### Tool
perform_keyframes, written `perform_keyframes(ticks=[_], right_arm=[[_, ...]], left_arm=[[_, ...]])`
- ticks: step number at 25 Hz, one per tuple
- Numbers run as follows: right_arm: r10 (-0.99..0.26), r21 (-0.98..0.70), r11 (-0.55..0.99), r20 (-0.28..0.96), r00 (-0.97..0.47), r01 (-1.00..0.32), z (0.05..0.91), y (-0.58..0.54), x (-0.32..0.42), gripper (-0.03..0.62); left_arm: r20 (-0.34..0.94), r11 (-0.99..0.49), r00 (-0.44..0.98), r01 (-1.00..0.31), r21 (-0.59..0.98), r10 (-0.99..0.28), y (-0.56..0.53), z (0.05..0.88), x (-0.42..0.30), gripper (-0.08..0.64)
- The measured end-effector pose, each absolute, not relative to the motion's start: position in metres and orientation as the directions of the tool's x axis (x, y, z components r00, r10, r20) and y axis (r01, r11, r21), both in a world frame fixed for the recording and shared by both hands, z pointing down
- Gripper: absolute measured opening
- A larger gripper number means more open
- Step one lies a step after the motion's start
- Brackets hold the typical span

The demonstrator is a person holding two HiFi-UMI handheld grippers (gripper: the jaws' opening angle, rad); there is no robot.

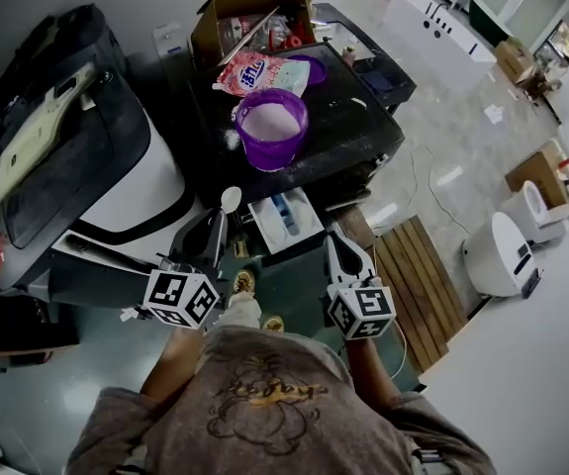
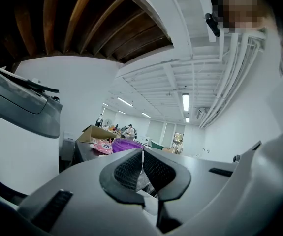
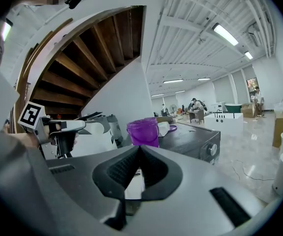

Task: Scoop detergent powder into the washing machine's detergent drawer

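A purple tub [image 1: 272, 127] of white powder stands on the black washing machine top [image 1: 363, 117], with a pink-and-white detergent bag [image 1: 259, 73] behind it. Below the machine's front edge the white detergent drawer [image 1: 286, 221] is pulled out. My left gripper [image 1: 217, 222] sits just left of the drawer, shut on the thin handle of a white spoon [image 1: 231, 198] whose bowl sticks up past the fingertips. My right gripper [image 1: 331, 237] hovers just right of the drawer, shut with nothing in it. The right gripper view shows the tub [image 3: 142, 132] ahead and the left gripper [image 3: 67, 127] at left.
A white machine with a raised dark lid [image 1: 66, 146] stands at left. A cardboard box [image 1: 249, 23] of supplies sits behind the bag. A wooden pallet [image 1: 423, 265] and a white appliance [image 1: 497, 255] lie on the floor to the right.
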State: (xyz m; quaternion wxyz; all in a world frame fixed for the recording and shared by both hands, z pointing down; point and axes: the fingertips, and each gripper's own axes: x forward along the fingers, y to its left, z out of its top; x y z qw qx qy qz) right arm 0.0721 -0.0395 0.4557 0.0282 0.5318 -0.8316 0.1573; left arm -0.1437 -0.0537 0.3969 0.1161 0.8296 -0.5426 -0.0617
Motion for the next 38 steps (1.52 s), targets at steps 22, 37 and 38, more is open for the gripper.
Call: perform_keyframes(ticks=[22,37,38], right_arm=[[-0.943,-0.231,0.215,0.202,-0.263,-0.949,0.446,-0.164,0.056,-0.002],[-0.951,-0.211,0.177,0.216,-0.223,-0.961,0.45,-0.187,0.05,-0.002],[-0.95,-0.214,0.182,0.213,-0.228,-0.96,0.448,-0.189,0.051,0.0]], left_arm=[[-0.027,-0.583,0.6,-0.764,0.275,-0.799,-0.219,0.374,-0.142,0.025],[0.005,-0.697,0.712,-0.688,0.2,-0.702,-0.276,0.367,-0.121,0.025],[0.014,-0.702,0.718,-0.684,0.199,-0.695,-0.279,0.367,-0.118,0.025]])
